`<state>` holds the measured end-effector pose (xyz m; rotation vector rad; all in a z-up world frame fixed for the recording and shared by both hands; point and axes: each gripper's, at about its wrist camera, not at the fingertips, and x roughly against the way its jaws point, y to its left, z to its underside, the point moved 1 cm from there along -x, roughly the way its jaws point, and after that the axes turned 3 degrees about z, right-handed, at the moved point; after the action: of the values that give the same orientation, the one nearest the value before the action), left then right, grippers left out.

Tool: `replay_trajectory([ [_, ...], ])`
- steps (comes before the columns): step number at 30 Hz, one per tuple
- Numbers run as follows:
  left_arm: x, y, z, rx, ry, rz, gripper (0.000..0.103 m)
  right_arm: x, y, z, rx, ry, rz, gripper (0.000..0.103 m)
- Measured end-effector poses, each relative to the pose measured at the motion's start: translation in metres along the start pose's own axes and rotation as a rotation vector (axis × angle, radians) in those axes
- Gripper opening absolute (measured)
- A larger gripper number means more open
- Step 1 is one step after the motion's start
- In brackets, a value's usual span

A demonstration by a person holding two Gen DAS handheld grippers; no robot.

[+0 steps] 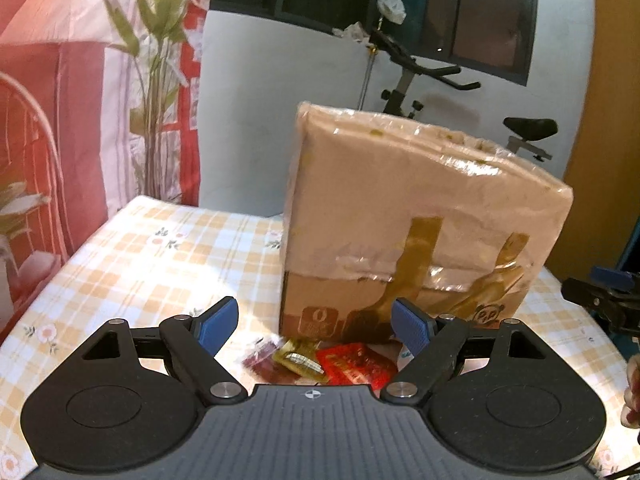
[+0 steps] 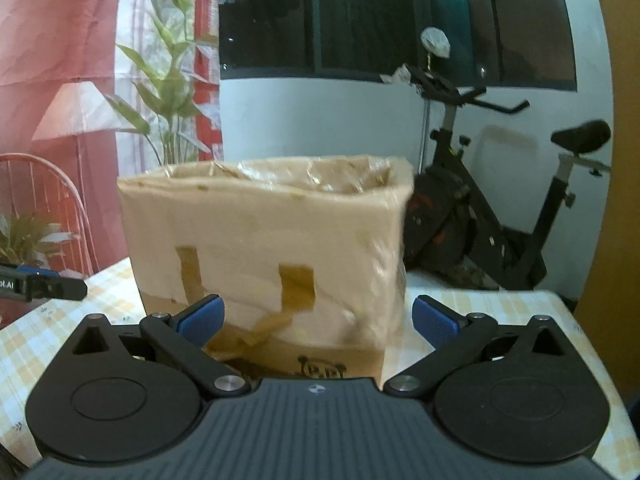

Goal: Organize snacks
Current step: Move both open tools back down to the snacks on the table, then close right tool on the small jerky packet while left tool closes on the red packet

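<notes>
A taped cardboard box [image 1: 412, 216] with an open, plastic-wrapped top stands on the checked tablecloth [image 1: 140, 264]. Small snack packets lie at its foot in the left wrist view: a red one [image 1: 354, 362], an olive-gold one [image 1: 298, 360] and a dark red one [image 1: 260, 358]. My left gripper [image 1: 316, 328] is open and empty, just above and before the packets. My right gripper [image 2: 318, 318] is open and empty, close in front of the box [image 2: 272, 248]. The right gripper also shows at the left wrist view's right edge [image 1: 600, 300]. The left gripper shows at the right wrist view's left edge [image 2: 40, 286].
An exercise bike [image 2: 492, 208] stands behind the table at the right. A potted plant [image 2: 168, 92], a lamp [image 2: 80, 112] and a red chair [image 2: 48, 208] are at the left. A wooden panel [image 1: 604, 184] lies at the far right.
</notes>
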<state>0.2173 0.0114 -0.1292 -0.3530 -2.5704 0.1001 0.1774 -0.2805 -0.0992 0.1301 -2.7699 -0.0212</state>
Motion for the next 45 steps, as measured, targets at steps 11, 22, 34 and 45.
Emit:
replay_trajectory([
  [11,-0.008,0.003,0.027,0.025,0.055,-0.035,0.085,0.001,-0.017,0.044,0.035,0.107,0.052,0.098],
  [22,-0.016,-0.003,0.044,0.015,0.106,-0.009,0.084,0.009,-0.032,0.101,0.080,0.307,0.046,0.083],
  [34,-0.017,-0.005,0.047,0.007,0.127,-0.006,0.083,-0.022,-0.023,0.101,0.072,0.357,-0.058,0.055],
  [45,-0.027,-0.006,0.050,0.006,0.161,0.011,0.068,-0.038,-0.013,0.100,0.048,0.377,-0.088,0.021],
])
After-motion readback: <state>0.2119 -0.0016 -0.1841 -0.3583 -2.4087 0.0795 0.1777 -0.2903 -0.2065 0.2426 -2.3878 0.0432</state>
